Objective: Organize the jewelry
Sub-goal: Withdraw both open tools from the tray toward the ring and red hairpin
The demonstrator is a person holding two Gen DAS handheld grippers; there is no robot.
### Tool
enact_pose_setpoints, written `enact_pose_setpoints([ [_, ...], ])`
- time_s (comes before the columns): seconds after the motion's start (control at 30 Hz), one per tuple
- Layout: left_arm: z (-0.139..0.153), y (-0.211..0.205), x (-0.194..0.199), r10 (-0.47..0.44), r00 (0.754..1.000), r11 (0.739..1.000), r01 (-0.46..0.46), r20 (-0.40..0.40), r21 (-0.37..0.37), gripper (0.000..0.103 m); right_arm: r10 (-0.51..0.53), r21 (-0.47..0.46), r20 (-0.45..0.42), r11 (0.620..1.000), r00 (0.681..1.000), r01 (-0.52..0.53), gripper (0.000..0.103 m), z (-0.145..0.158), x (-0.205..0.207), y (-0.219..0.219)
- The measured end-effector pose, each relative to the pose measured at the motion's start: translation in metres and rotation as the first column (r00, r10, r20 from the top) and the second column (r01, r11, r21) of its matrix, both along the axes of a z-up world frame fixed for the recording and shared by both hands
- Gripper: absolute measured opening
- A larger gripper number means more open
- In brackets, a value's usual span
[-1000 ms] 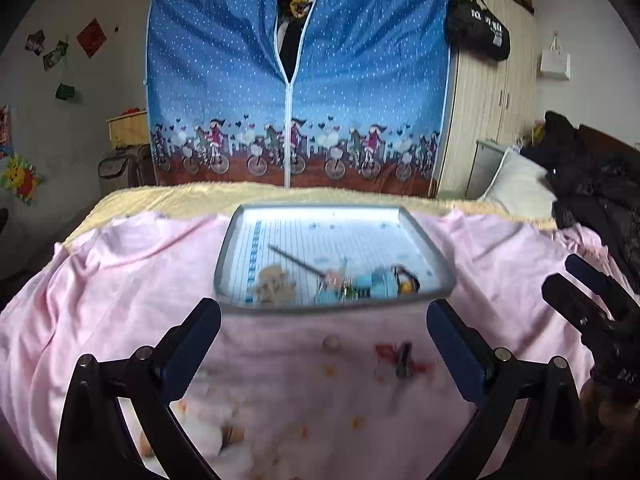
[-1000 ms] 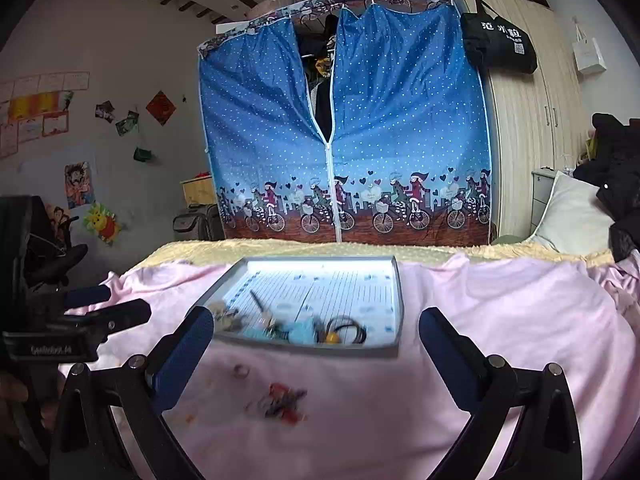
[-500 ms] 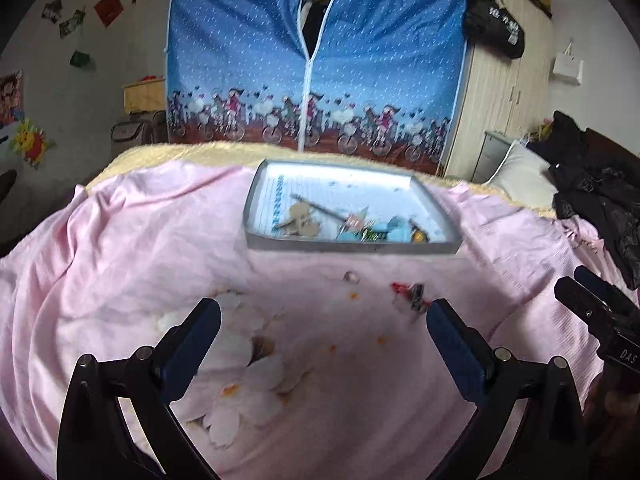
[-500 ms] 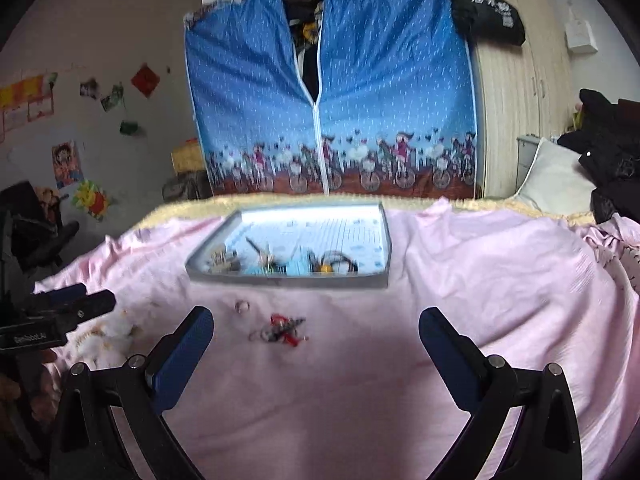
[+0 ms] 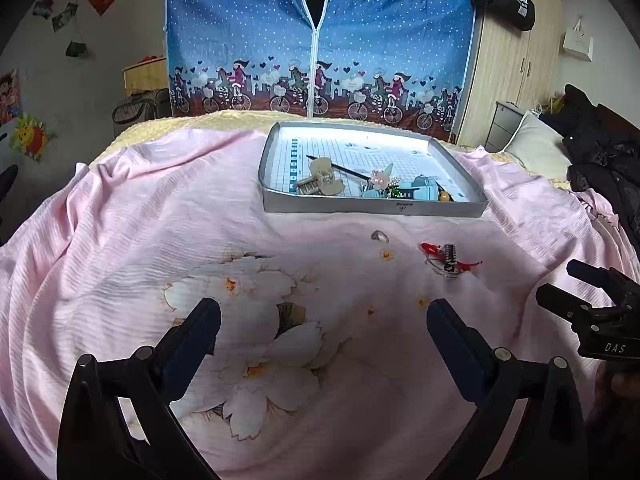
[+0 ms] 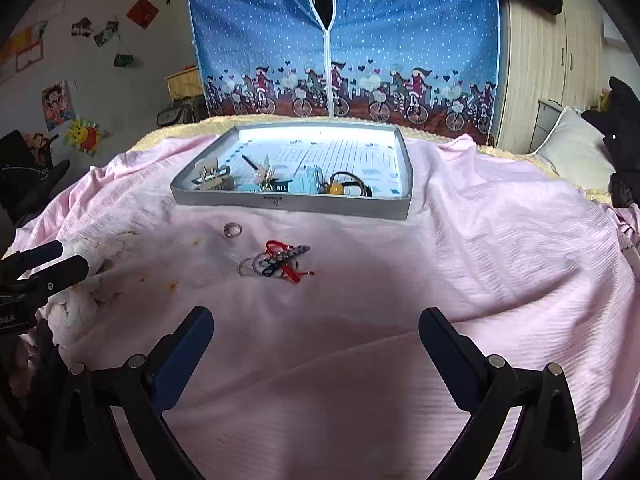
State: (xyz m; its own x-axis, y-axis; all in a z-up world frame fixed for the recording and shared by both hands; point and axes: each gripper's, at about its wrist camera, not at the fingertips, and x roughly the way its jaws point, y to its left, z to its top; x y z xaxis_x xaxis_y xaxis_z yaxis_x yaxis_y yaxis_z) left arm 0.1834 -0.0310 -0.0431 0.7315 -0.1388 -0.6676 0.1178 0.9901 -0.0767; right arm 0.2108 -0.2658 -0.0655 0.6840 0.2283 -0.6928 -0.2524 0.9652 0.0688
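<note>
A grey tray (image 5: 372,209) (image 6: 296,203) sits on the pink bedsheet and holds a beige hair claw (image 5: 320,181), a pink flower piece (image 5: 382,178), blue clips (image 6: 308,179) and a black hair tie with a yellow bead (image 6: 340,186). In front of it lie a silver ring (image 6: 232,229) (image 5: 379,235) and a tangle of a red cord, a dark clip and thin hoops (image 6: 280,262) (image 5: 447,258). My left gripper (image 5: 322,330) and right gripper (image 6: 316,336) both stand open and empty, held back from these pieces.
The pink sheet (image 6: 480,260) has a flower print (image 5: 256,320) at the near left. A blue fabric wardrobe (image 5: 320,40) stands behind the bed, a wooden cupboard (image 5: 516,60) to its right. A pillow (image 5: 532,148) and dark clothes (image 5: 600,152) lie at the right.
Both grippers have pulled back and risen from the tray, so more of the sheet shows. The ring and the red tangle now lie farther ahead. The jaws stayed open.
</note>
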Motion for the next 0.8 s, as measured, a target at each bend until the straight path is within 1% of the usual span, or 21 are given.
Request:
enact_pose_setpoints([
  [0.13, -0.005, 0.001, 0.007, -0.007, 1.000, 1.000, 0.007, -0.021, 0.000, 0.101, -0.004, -0.008, -0.035, 1.000, 0.999, 0.004, 0.103, -0.006, 0.006, 0.001],
  [0.23, -0.006, 0.001, 0.013, -0.008, 0.999, 1.000, 0.009, -0.031, 0.011, 0.101, -0.010, -0.013, -0.045, 1.000, 0.999, 0.009, 0.103, -0.007, 0.007, 0.001],
  [0.37, -0.011, 0.000, 0.021, -0.002, 0.999, 0.998, 0.005, -0.040, 0.061, 0.101, -0.016, -0.006, -0.048, 1.000, 0.999, 0.015, 0.103, -0.007, 0.009, 0.001],
  [0.47, -0.016, 0.000, 0.027, -0.023, 0.998, 0.997, 0.027, -0.053, 0.077, 0.101, -0.023, 0.010, -0.058, 1.000, 0.998, 0.024, 0.103, -0.008, 0.012, -0.001],
  [0.6, -0.017, 0.002, 0.040, -0.061, 0.996, 0.996, 0.065, -0.066, 0.060, 0.101, -0.039, 0.066, -0.054, 0.997, 0.998, 0.043, 0.103, -0.005, 0.017, -0.005],
  [0.7, -0.018, 0.000, 0.055, -0.075, 0.994, 0.995, 0.080, -0.082, 0.061, 0.101, -0.050, 0.089, -0.035, 0.995, 0.998, 0.053, 0.103, -0.002, 0.021, -0.007],
  [0.8, -0.018, -0.002, 0.068, -0.099, 0.991, 0.994, 0.103, -0.094, 0.042, 0.101, -0.047, 0.104, -0.019, 0.993, 0.999, 0.049, 0.103, -0.002, 0.026, -0.007],
])
